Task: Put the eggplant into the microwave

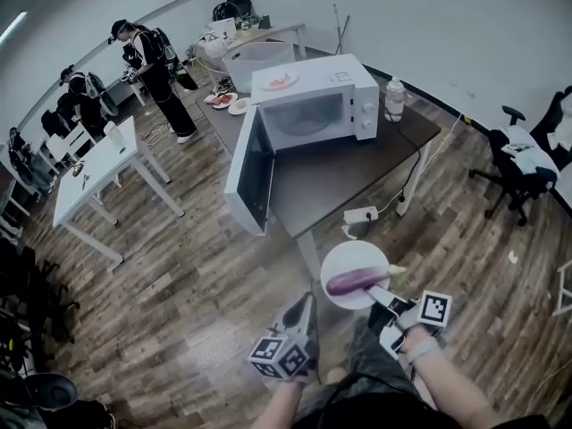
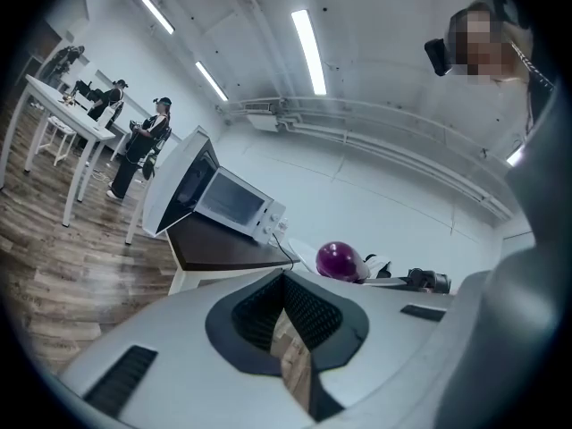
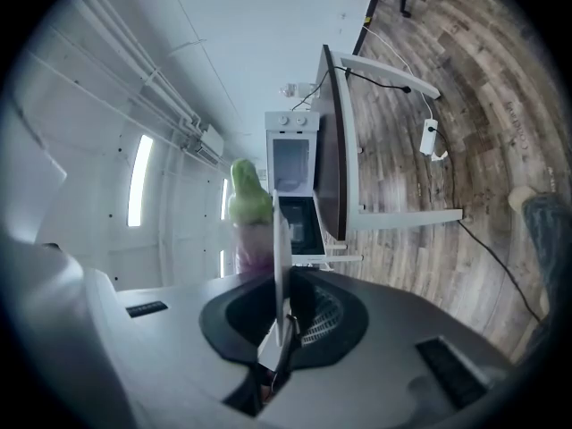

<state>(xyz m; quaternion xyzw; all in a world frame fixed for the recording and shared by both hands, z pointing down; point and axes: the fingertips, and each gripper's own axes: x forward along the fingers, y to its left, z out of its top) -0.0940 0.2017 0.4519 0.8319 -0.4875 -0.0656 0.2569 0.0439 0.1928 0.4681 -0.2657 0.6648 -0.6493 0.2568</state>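
Note:
A purple eggplant with a green stem end lies on a round white plate. My right gripper is shut on the plate's near rim and carries it level in front of me. In the right gripper view the plate shows edge-on between the jaws, the eggplant beyond them. The white microwave stands on a dark table, its door swung wide open to the left. My left gripper is shut and empty, left of the plate. The left gripper view shows the eggplant and the microwave.
A bottle stands right of the microwave and a plate of food lies on top of it. A power strip hangs at the table's front edge. An office chair stands right, a white table left, people behind.

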